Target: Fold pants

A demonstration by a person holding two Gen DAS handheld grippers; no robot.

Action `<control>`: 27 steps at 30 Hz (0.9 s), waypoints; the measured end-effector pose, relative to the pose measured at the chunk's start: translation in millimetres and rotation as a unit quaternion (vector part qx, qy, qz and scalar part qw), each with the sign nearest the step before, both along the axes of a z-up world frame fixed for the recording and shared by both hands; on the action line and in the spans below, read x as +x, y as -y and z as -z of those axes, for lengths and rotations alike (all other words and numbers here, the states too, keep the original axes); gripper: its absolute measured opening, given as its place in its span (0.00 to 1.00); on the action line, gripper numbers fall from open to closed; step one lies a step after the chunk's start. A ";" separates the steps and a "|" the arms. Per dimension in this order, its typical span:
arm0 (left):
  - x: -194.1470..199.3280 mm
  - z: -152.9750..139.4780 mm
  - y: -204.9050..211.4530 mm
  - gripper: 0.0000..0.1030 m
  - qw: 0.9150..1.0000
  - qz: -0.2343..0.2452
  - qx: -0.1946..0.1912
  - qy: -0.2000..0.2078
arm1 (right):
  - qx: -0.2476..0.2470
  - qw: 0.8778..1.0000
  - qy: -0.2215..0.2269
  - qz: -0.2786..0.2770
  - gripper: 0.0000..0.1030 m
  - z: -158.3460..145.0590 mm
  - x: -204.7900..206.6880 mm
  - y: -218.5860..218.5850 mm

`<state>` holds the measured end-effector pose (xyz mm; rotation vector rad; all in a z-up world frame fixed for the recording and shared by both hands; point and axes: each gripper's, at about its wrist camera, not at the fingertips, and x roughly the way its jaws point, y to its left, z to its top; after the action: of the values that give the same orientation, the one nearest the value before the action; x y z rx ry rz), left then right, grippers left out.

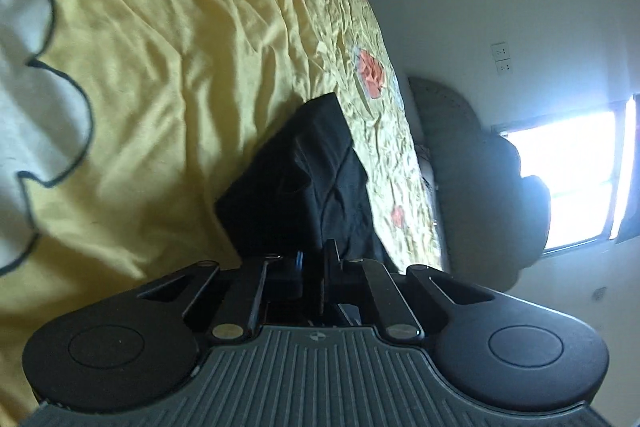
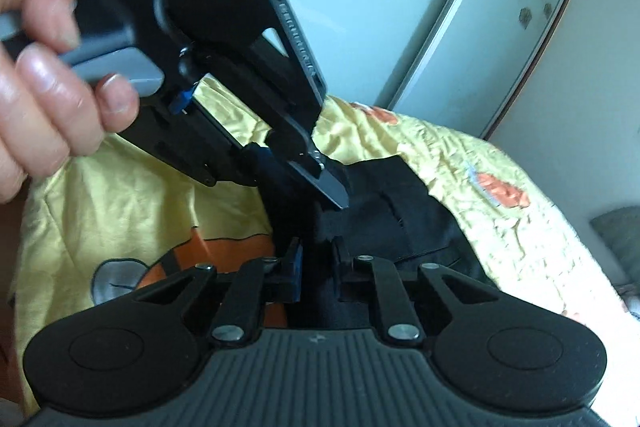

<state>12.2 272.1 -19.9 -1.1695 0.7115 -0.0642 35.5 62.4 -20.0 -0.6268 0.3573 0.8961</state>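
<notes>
The black pants (image 1: 308,179) lie folded into a compact bundle on a yellow bedspread (image 1: 160,75). In the left wrist view my left gripper (image 1: 314,259) has its jaws drawn close together on the near edge of the pants. In the right wrist view the pants (image 2: 392,219) lie just ahead, and my right gripper (image 2: 318,255) is shut on their near edge. The left gripper (image 2: 334,193) also shows there from the side, held in a hand (image 2: 44,87), its fingertips pinching the black cloth just above my right gripper.
The bedspread (image 2: 500,227) has orange and grey cartoon prints. The bed's edge drops off at the right in the left wrist view, with a dark chair (image 1: 472,163) and a bright window (image 1: 572,183) beyond. A pale wardrobe door (image 2: 460,7) stands behind the bed.
</notes>
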 end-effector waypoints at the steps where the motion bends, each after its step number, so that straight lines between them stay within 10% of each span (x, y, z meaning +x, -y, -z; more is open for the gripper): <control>1: -2.1 -0.7 -0.1 0.07 1.000 0.000 0.006 0.000 | 0.004 1.000 -0.007 -0.005 0.13 -1.5 -0.9 0.9; 4: -1.6 -0.3 1.7 0.07 0.999 0.006 0.034 -0.010 | 0.000 1.000 -0.005 -0.010 0.14 -1.2 -5.8 0.4; 11: -1.8 -22.5 7.7 0.55 0.996 0.016 0.086 0.000 | -0.038 0.998 0.058 0.011 0.15 2.4 -27.3 2.0; 17: -8.1 -33.6 11.5 0.70 0.992 0.013 0.125 -0.012 | -0.048 0.997 0.056 0.015 0.29 3.7 -38.6 5.6; 20: -4.7 -25.5 11.3 0.71 0.996 0.028 0.085 -0.018 | -0.057 0.995 0.075 0.019 0.45 9.1 -45.0 6.3; 27: 4.6 -5.8 11.9 0.72 0.999 0.045 -0.019 -0.014 | -0.104 0.981 0.159 0.035 0.44 26.1 -43.0 -13.2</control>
<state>16.8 260.2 -14.1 -1.1763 0.7905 -0.1383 -7.5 75.6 -46.1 -0.9318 0.1849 0.6817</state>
